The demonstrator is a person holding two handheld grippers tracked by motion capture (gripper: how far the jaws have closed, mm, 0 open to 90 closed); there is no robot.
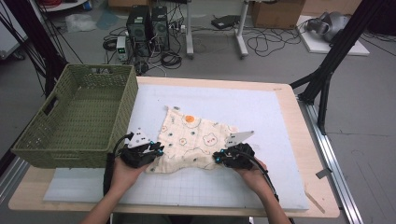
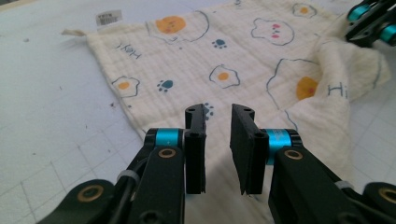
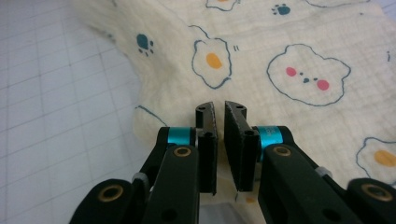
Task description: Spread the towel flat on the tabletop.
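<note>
High view: I have both grippers at the near edge of the cloth (image 1: 196,135), a cream square printed with fried eggs, bear faces and paw prints. It lies rumpled on the white gridded mat (image 1: 261,107), beside the green woven basket (image 1: 79,116).

Left gripper (image 1: 156,150): I hold it at the cloth's near left corner. In the left gripper view, the left gripper (image 2: 218,140) has its jaws parted by a clear gap. The fabric lies below and ahead of the fingertips, and nothing sits between the pads. No grip is present on this side. The cloth's tagged corner lies far ahead and to the left of the fingers (image 2: 195,135).

Right gripper (image 1: 218,157): I hold it at the cloth's near right corner. In the right gripper view, the right gripper (image 3: 219,140) has its jaws drawn almost together, with a narrow slit remaining. Fabric lies directly under and ahead of the fingers (image 3: 236,140). I cannot tell whether a fold is pinched between the pads. In the left gripper view, the cloth rises in a raised fold toward this gripper's tips.
</note>
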